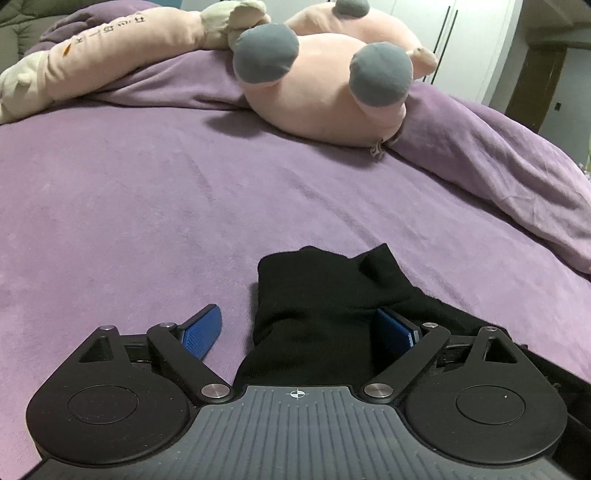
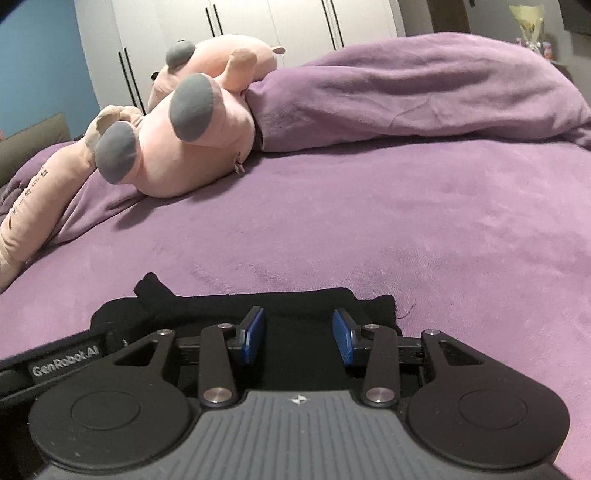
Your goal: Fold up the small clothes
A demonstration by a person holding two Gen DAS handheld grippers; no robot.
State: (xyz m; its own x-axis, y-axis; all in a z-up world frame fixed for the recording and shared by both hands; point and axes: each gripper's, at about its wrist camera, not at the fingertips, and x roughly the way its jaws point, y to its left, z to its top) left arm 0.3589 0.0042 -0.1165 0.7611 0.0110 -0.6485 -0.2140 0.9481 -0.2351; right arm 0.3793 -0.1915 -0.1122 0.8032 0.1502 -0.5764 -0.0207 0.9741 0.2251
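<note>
Closest to me, the left hand-held gripper [image 1: 303,332] stands with its jaws spread wide, one blue pad clear over the bare purple bed [image 1: 147,206], the other lost against the edge of a black garment [image 1: 317,295]. The cloth rises between the jaws in a soft mound, but neither pad presses on it, so I judge it released, not held. From this side the garment lies straight ahead and slightly toward the right jaw, bunched up with two small peaks at its far end.

The right hand-held gripper [image 2: 299,338] has its jaws at a middling gap, both pads hovering over the same black garment [image 2: 295,301]. Nothing is pinched between them that I can make out; the dark cloth lies beneath and in front. In the right wrist view the garment spreads as a low band across the picture, so its long axis runs side to side in front of this gripper, with a small tab sticking up at its left end and a squared corner at its right. The left gripper's body shows at the lower left edge, close by, so both hands sit right at the garment, near one another; neither is clearly nearer.

My guess is that the next grasp depends on picking an end of that band.

Further off, a pink stuffed toy [image 1: 325,96] lies well apart on the bed, beside a rumpled purple blanket [image 2: 424,88], with white wardrobe doors [image 2: 258,18] behind.
</note>
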